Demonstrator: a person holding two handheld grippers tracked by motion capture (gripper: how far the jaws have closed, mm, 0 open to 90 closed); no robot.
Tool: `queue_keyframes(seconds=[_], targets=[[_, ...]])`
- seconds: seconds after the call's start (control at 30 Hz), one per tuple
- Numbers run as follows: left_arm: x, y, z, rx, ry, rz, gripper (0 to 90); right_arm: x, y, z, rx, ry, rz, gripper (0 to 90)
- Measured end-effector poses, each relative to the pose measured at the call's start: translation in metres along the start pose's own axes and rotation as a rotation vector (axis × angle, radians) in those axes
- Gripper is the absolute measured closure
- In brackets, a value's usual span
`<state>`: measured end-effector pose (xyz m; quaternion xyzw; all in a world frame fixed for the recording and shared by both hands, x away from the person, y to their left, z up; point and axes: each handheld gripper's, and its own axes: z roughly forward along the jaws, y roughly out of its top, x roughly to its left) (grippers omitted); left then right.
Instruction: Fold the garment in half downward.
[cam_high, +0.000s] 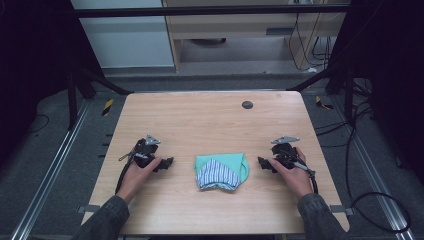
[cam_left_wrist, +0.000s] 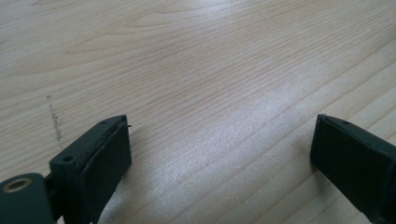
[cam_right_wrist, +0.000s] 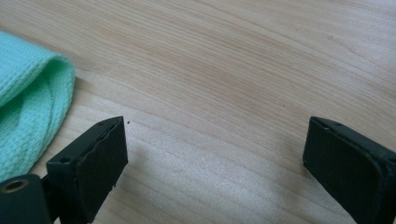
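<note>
Light wood table (cam_high: 210, 120), dark floor and cables around it. Folded mint-green cloth with a striped blue-white panel (cam_high: 221, 171) lies midway between the side edges, nearer the front edge. Left gripper (cam_high: 169, 162) rests on the table beside the cloth's left, jaws spread, nothing between. Right gripper (cam_high: 262, 163) beside its right, jaws spread, empty; cloth edge (cam_right_wrist: 28, 102) just off one jaw.

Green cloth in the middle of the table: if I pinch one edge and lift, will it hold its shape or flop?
The green cloth will probably flop: it lies crumpled, with a striped side folded over it. Its knit weave in the right gripper view suggests it is light and grippy, not slippery. Pushed, it will likely bunch up on the wooden table rather than slide whole.
</note>
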<state>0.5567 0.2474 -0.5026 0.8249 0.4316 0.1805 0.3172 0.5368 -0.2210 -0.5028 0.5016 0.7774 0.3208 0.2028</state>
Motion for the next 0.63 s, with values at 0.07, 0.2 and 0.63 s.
queue_keyframes(seconds=[0.07, 0.2, 0.63], targets=[[0.000, 0.000, 0.002, -0.009, -0.004, 0.002, 3.2, 0.000, 0.000, 0.001, -0.002, -0.019, -0.003, 6.8], [0.000, -0.004, 0.003, -0.043, -0.003, 0.000, 1.3, 0.001, -0.001, 0.005, -0.006, -0.036, 0.031, 6.4], [-0.001, -0.005, 0.002, -0.044, 0.023, -0.027, 0.0, 0.012, -0.006, 0.007, -0.029, -0.148, 0.139, 0.2]])
